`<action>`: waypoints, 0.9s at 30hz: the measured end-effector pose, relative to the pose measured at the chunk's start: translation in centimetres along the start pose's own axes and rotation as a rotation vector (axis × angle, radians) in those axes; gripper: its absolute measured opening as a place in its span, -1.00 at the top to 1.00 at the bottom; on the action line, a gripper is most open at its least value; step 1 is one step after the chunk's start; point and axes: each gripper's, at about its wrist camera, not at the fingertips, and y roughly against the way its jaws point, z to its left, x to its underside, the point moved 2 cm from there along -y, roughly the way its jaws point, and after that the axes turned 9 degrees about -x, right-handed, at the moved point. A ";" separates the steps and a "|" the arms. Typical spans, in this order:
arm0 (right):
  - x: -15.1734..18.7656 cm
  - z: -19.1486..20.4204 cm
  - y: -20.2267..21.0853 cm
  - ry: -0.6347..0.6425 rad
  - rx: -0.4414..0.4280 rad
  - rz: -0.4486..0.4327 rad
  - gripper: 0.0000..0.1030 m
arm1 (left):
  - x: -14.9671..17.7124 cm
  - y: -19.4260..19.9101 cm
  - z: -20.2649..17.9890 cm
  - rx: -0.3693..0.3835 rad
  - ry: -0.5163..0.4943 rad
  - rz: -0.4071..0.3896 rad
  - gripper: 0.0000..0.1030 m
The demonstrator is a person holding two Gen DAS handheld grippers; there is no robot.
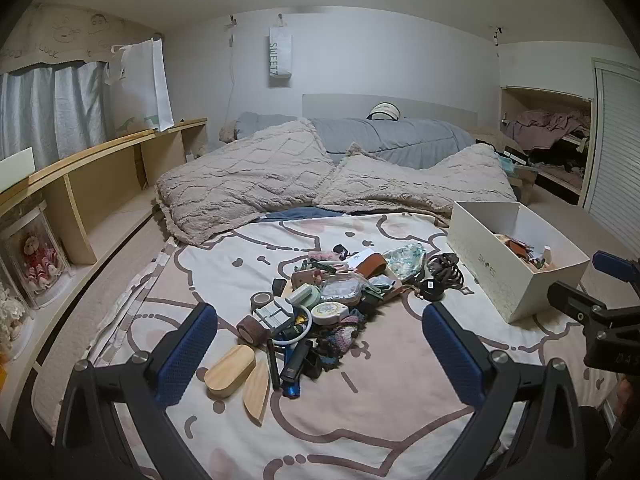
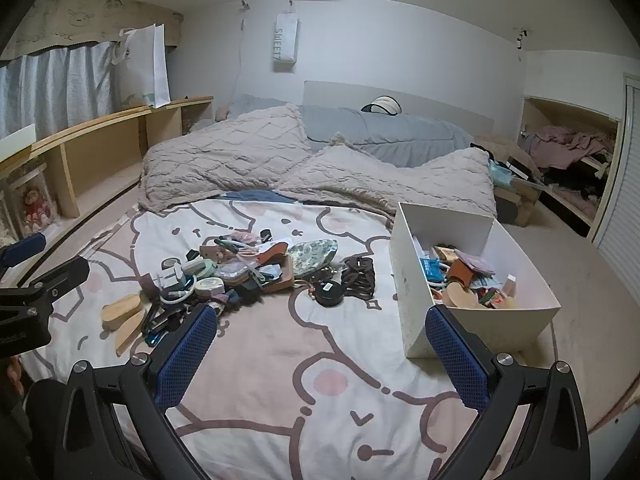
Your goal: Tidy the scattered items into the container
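A pile of small items (image 1: pixel 320 300) lies on the cartoon-print bed cover (image 1: pixel 360 420): tape rolls, wooden oval pieces (image 1: pixel 231 370), a black cable bundle (image 1: pixel 446 270), a round white case, a patterned pouch. It also shows in the right wrist view (image 2: pixel 248 272). A white box (image 1: pixel 516 280) stands on the bed at the right and holds several items (image 2: pixel 468 280). My left gripper (image 1: pixel 320 354) is open and empty, hovering over the near edge of the pile. My right gripper (image 2: pixel 322 356) is open and empty, above bare cover left of the box (image 2: pixel 416 280).
Fluffy beige pillows (image 1: pixel 248 176) and a grey duvet (image 1: pixel 384 136) lie behind the pile. A wooden shelf unit (image 1: pixel 100 176) runs along the left wall. A closet with clothes (image 1: pixel 548 136) is at the far right.
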 end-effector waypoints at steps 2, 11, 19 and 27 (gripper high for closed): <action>-0.1 0.0 0.0 -0.001 0.001 -0.001 -1.00 | 0.1 0.0 0.0 0.003 0.005 0.002 -1.00; -0.1 0.0 0.0 0.000 0.004 0.004 -1.00 | 0.4 0.2 -0.4 0.005 0.007 0.001 -1.00; 0.0 0.1 0.0 0.006 0.007 0.005 -1.00 | 0.9 0.4 -1.0 0.005 0.007 0.006 -1.00; 0.1 0.1 0.0 0.004 0.006 0.008 -1.00 | -0.2 0.2 0.0 0.009 0.009 0.010 -1.00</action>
